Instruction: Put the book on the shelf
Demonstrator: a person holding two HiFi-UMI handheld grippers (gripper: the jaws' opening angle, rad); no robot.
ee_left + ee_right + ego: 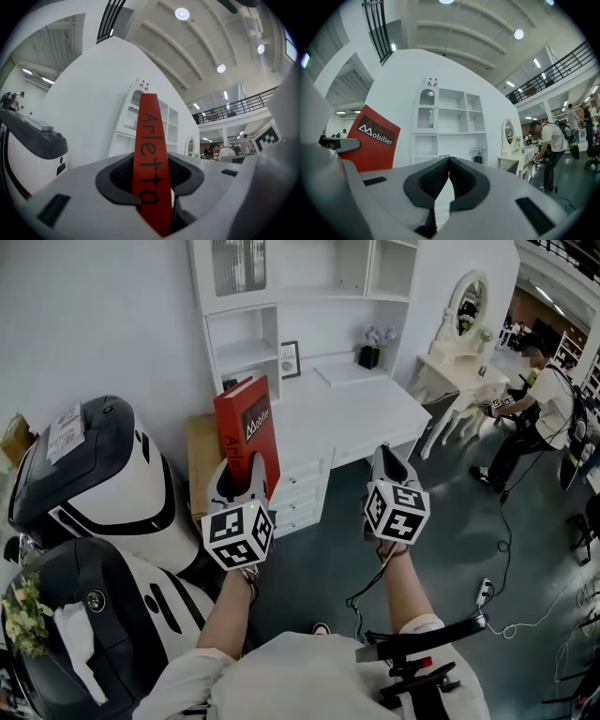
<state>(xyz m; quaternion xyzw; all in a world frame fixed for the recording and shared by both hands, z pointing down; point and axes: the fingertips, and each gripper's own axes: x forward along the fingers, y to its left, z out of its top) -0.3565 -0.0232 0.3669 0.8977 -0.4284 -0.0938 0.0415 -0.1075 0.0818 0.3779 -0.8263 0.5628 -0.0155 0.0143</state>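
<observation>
The red book [246,427], judged stiff and weighty, is clamped low across its spine by the left claw [244,484]; the right claw [389,463] is pressed together, empty.

White vanity table [448,367] (dark floor [459,531])

The left forearm [230,615] and right forearm [405,589] reach forward side by side. The left gripper [240,486] clamps an upright red book [246,423]; the right gripper [387,460] is closed, empty.
</observation>
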